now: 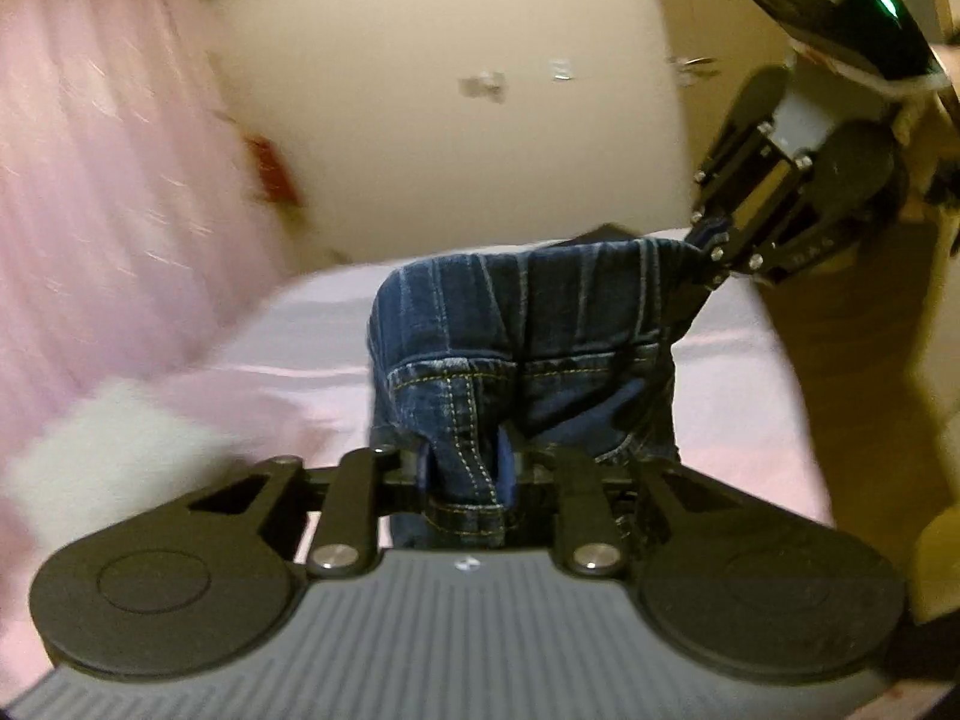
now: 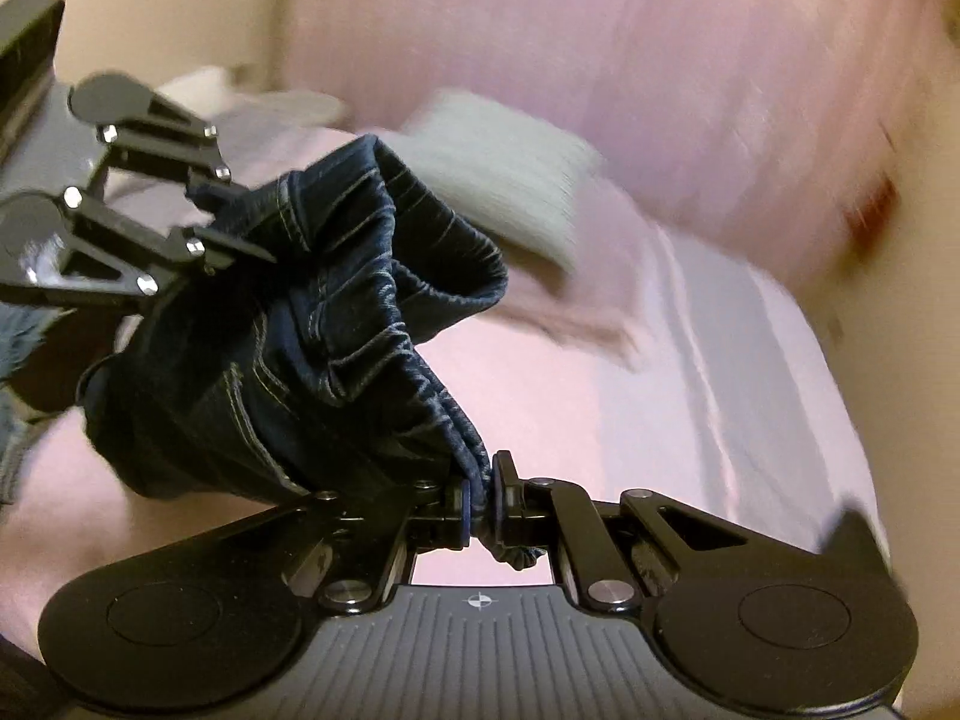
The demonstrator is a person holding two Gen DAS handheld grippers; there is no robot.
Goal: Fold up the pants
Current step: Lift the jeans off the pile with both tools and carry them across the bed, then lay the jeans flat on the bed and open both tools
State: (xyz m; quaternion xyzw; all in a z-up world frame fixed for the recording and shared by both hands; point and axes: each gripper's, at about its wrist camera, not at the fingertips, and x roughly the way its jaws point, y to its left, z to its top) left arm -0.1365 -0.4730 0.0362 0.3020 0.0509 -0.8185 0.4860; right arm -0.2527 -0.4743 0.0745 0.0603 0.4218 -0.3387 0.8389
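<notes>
Dark blue denim pants (image 1: 522, 330) hang bunched between my two grippers above the pink bed. In the left wrist view my left gripper (image 1: 465, 468) is shut on a stitched fold of the waistband, with fabric filling the gap between its pads. My right gripper (image 1: 711, 243) appears at the upper right, pinching the far corner of the pants. In the right wrist view the right gripper (image 2: 483, 504) is shut on the gathered elastic edge of the pants (image 2: 300, 330). The left gripper (image 2: 246, 222) grips them from the left. The legs hang down out of sight.
A pink sheet (image 2: 600, 420) covers the bed under the pants. A pale grey pillow (image 2: 510, 192) lies farther back, and a white fluffy item (image 1: 120, 432) sits at the left. A pink curtain (image 1: 90, 150) hangs behind the bed. Beige walls surround it; the background is motion-blurred.
</notes>
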